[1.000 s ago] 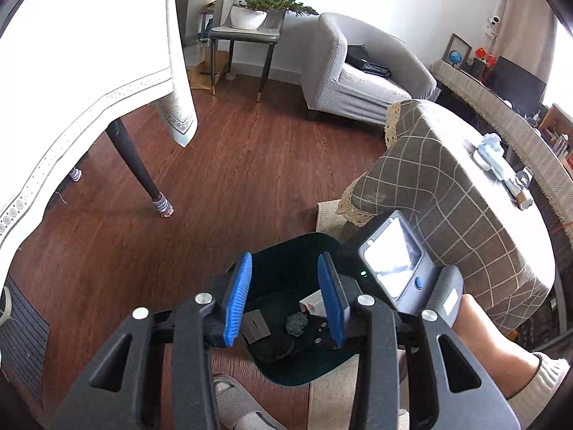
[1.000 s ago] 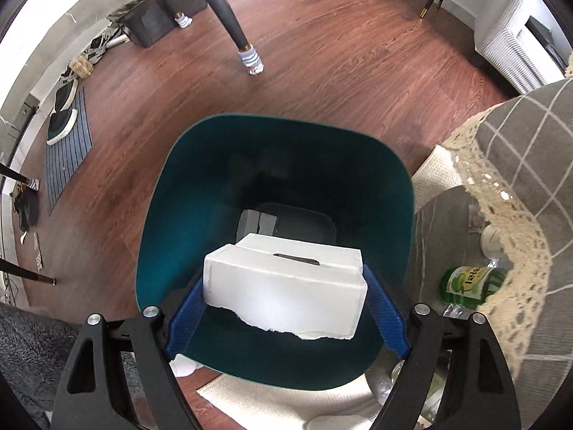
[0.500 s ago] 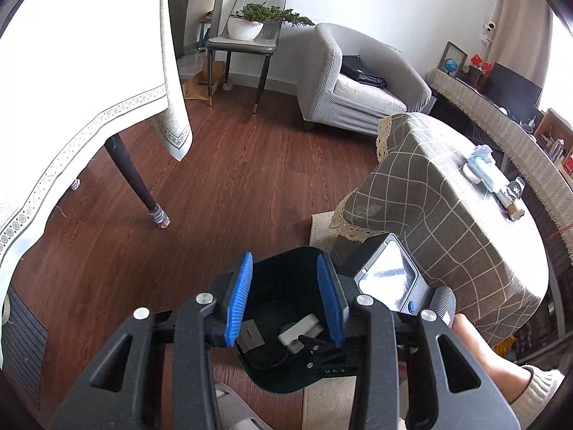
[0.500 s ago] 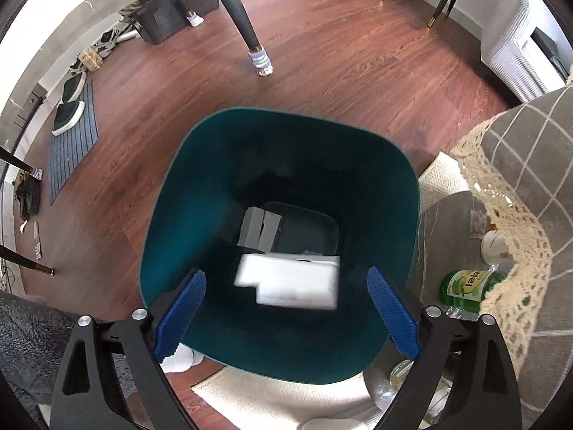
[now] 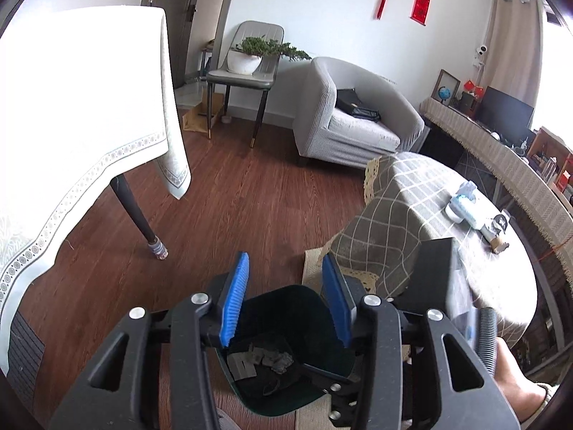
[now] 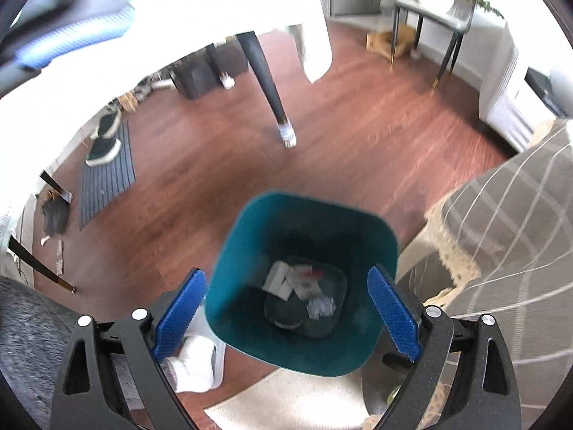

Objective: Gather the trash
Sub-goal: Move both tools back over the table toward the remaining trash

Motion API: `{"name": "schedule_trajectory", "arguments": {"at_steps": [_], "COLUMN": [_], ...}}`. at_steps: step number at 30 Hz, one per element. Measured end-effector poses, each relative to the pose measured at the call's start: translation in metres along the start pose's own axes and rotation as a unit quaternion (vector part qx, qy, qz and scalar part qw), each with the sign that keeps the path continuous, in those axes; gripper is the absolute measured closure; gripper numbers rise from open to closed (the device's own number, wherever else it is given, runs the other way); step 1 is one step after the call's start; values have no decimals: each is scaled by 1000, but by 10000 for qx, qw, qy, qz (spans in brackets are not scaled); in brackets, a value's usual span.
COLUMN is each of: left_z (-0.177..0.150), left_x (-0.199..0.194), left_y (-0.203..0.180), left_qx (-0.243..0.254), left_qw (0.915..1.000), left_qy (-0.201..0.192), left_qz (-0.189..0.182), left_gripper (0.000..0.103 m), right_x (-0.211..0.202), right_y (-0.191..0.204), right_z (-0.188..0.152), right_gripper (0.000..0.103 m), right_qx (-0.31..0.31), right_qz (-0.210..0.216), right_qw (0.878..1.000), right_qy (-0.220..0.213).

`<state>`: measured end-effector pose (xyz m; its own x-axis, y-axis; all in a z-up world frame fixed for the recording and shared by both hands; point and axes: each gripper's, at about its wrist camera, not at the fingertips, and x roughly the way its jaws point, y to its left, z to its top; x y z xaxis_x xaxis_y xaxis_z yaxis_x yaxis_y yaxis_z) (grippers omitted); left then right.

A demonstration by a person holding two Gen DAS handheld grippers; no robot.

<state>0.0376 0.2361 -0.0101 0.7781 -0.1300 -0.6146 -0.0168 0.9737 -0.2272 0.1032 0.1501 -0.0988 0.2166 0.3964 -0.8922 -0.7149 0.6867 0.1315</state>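
Right wrist view: the right tongs were seen spread wide w/ nothing between the pads, hanging above the teal bin. The trash (white carton pieces, a crumpled wad) lay at the bin's bottom, clear of the tongs. In the left wrist view the left tongs were empty too, pads only partly apart and opening, over the same bin. The drop was judged done, so the step in hand was judged to be a clean pull-away. Both tongs would best be lifted straight up, so the rim isn't clipped and the bin isn't tipped. The checked desk just beside the bin should be scanned for more litter; none could be made out for certain there.
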Motion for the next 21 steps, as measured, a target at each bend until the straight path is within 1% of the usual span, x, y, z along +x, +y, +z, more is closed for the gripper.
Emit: {"name": "schedule_trajectory", "arguments": {"at_steps": [5,7,8,10,13,16,18,21], "left_z": [8,11,12,15,19,22,24,24], "left_x": [-8,-10,-10,-11,-10,-10,-9,-10], "left_y": [-2,-5,-6,-10,-19,-25,-32,-41], "left_qx": [-209,-225,-225,-204,-122,-125,-107,-45], "left_qw": [9994,9991,9990,9991,9991,9989,9988,9984], "left_qy": [-277,-345,-363,-361,-388,-438,-474,-551], "left_qz": [-88,-90,-91,-104,-86,-100,-113,-133], "left_gripper": [54,50,50,44,43,41,40,40], "right_x": [-36,-49,-57,-70,-90,-103,-113,-129], "right_y": [-1,-1,-2,-4,-10,-17,-21,-28], "right_z": [5,5,6,5,3,-1,-4,-9], "right_gripper": [10,10,11,12,12,13,16,16], "right_qx": [-62,-115,-143,-148,-108,-25,15,101], "right_qz": [49,1,-33,-62,-131,-192,-254,-371], "right_qw": [9988,9978,9969,9956,9927,9904,9885,9852], "right_qy": [-489,-658,-772,-921,-1193,-1366,-1490,-1668]}}
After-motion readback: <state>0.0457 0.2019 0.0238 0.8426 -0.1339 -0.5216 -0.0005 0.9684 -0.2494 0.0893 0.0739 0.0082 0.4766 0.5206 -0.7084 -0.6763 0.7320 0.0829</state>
